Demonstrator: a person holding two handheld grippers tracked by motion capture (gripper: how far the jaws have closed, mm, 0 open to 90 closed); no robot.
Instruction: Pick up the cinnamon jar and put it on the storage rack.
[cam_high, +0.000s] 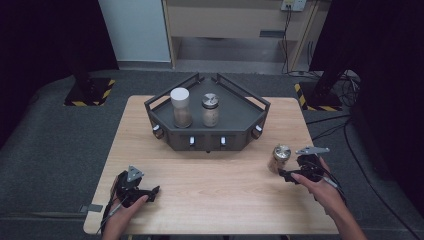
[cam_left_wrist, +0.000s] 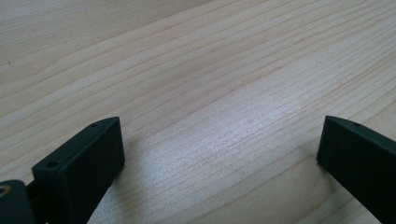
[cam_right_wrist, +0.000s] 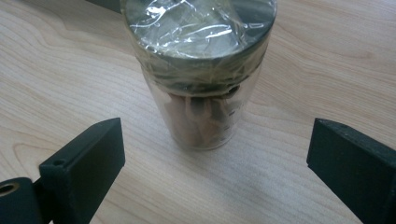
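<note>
The jar is clear glass with brown sticks inside and a dark round lid wrapped in crinkled film — it stands upright, long axis vertical, lid up, on the table near its right edge. The right gripper sits just beside it, jaws spread wide and gripping nothing — the jar is ahead of the tips, untouched.

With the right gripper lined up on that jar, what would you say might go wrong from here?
1. The tall clear glass jar with the metal lid stands ahead of the open right gripper, untouched; a jaw nudging it could tip it.
2. Crinkled plastic wrap over the lid may make a high grip slip.
3. The dark grey angular tray already holds two jars, so placing it there could knock them.
</note>
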